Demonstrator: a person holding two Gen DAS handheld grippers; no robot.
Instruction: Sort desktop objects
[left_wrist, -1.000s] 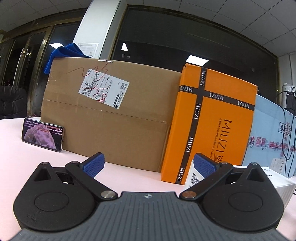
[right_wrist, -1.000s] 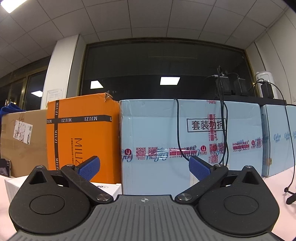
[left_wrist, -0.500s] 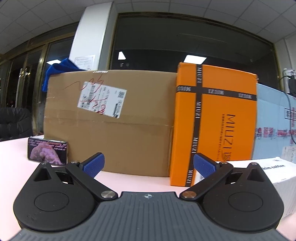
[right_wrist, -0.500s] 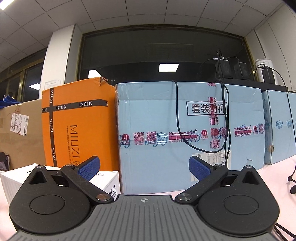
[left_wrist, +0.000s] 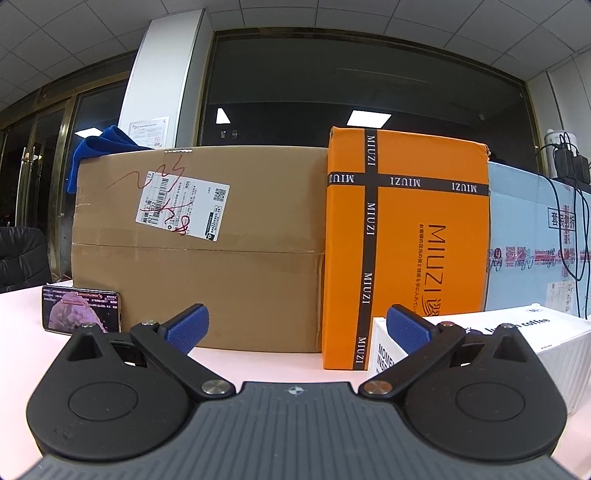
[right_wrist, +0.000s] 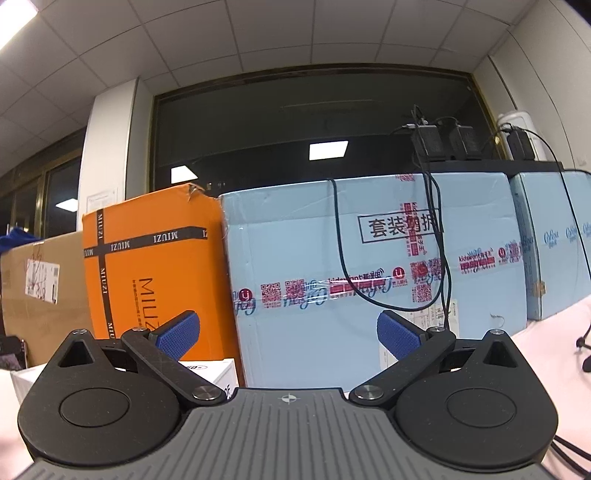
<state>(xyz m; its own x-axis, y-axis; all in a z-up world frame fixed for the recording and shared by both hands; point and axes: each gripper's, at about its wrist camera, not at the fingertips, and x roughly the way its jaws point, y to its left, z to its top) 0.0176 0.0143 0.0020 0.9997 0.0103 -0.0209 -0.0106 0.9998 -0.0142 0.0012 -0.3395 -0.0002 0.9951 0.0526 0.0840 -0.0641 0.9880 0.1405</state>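
My left gripper is open and empty, low over the pale pink table. A white coffee box lies just right of its right finger. A phone with a lit screen leans against a brown carton at the left. My right gripper is open and empty, facing a light blue carton. The white box shows behind its left finger.
An orange MIUZI box stands between the brown and blue cartons, and shows in the right wrist view. A blue cloth lies on the brown carton. Black cables hang over the blue carton. A black chair is far left.
The left view has levelled and shifted slightly, with the white box nearer its right finger. The right view has tilted upward and rolled a little. Both grippers stay open.
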